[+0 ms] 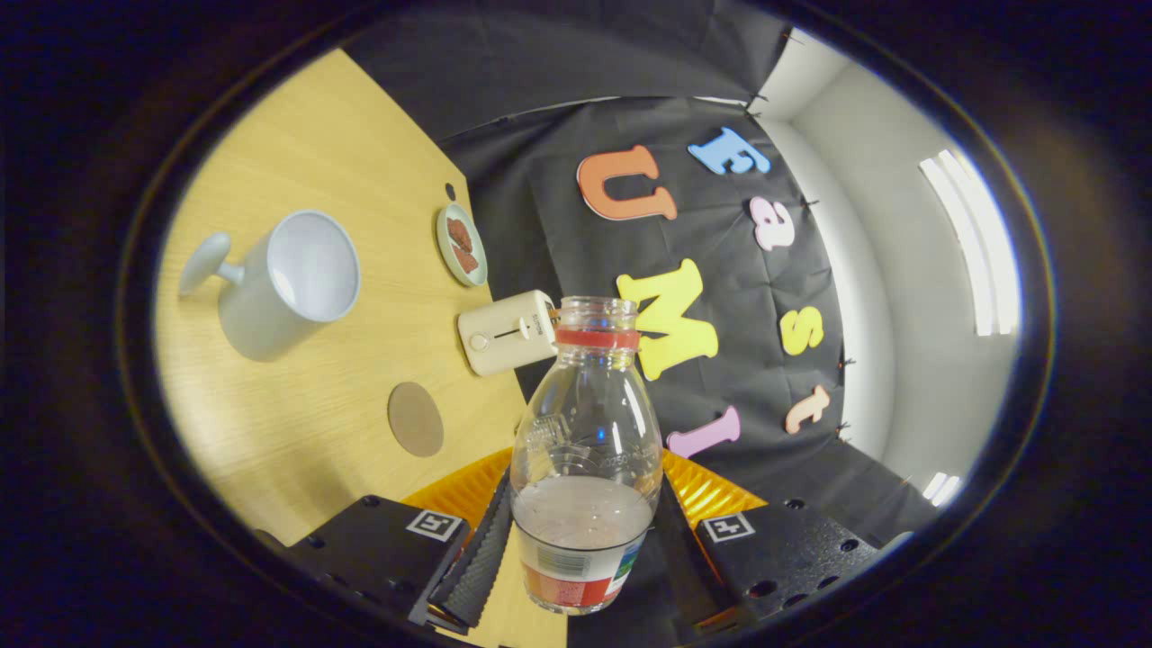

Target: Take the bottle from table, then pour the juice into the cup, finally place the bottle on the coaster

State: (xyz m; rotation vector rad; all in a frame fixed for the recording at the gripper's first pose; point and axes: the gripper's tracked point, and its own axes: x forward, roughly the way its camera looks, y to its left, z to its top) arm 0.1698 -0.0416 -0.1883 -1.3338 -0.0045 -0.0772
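A clear plastic bottle [585,450] with a red neck ring and no cap stands between my two fingers, and my gripper [580,549] is shut on its lower body. Pale juice fills about the bottom third. The view is rolled, so the table leans to the left. A white mug [288,283] with a handle stands on the wooden table [297,162] beyond and to the left of the fingers, its mouth open toward me. A round brown coaster [415,418] lies flat on the table between the mug and the bottle.
A small cream toaster-like box [506,331] sits just behind the bottle's neck near the table's far edge. A small plate [462,244] with reddish-brown food lies farther along that edge. Black cloth hangs behind the table, and a white wall runs at the right.
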